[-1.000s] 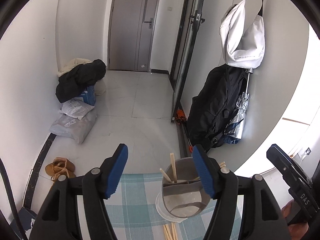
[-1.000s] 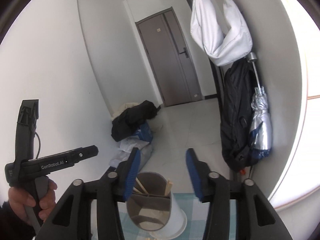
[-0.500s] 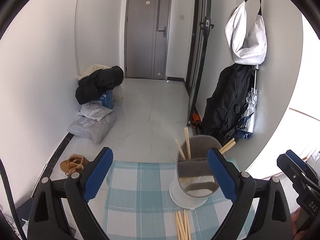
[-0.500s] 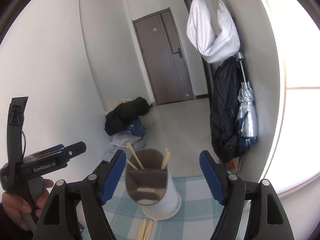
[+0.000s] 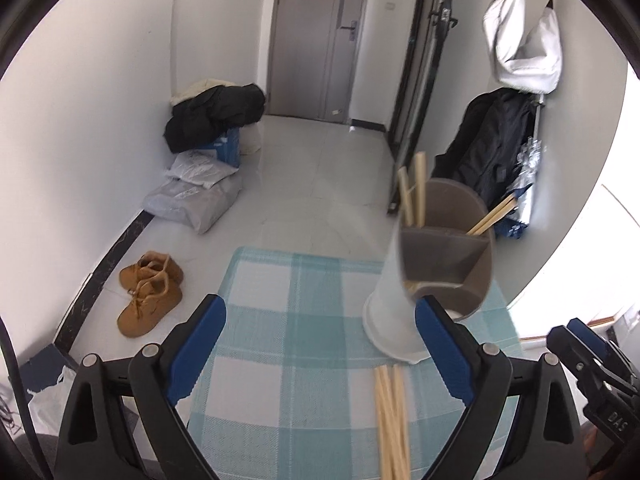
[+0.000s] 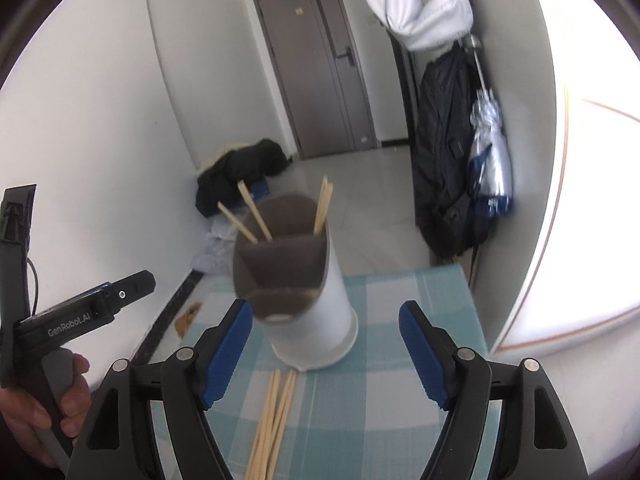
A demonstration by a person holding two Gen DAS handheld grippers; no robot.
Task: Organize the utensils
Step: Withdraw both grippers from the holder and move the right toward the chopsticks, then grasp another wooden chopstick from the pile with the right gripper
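Two grippers are in view above a table covered with a blue-and-white checked cloth (image 5: pixel 304 344), and both stand with jaws wide apart, holding nothing. The left gripper (image 5: pixel 320 348) hangs over the cloth left of the utensil holder (image 5: pixel 436 280); the right gripper (image 6: pixel 326 354) sits just behind the same holder. The holder is a white cylinder with a brown divided insert, standing upright near the far edge of the table. Inside it, chopsticks in the holder (image 6: pixel 254 216) stand on end, long axes near vertical and tips fanned outward: two lean left from one compartment, and at least one leans right from another. A bundle of loose chopsticks (image 6: pixel 274 420) lies flat on the cloth, just on the near side of the holder's base. Their long axes run from the holder towards the cameras, roughly parallel. The exact count of the bundle cannot be read; blur merges the sticks. A hand (image 6: pixel 44 408) grips the left gripper's handle at the left edge of the right wrist view. Brown boots (image 5: pixel 150 292) rest on the floor beyond the table's left side.
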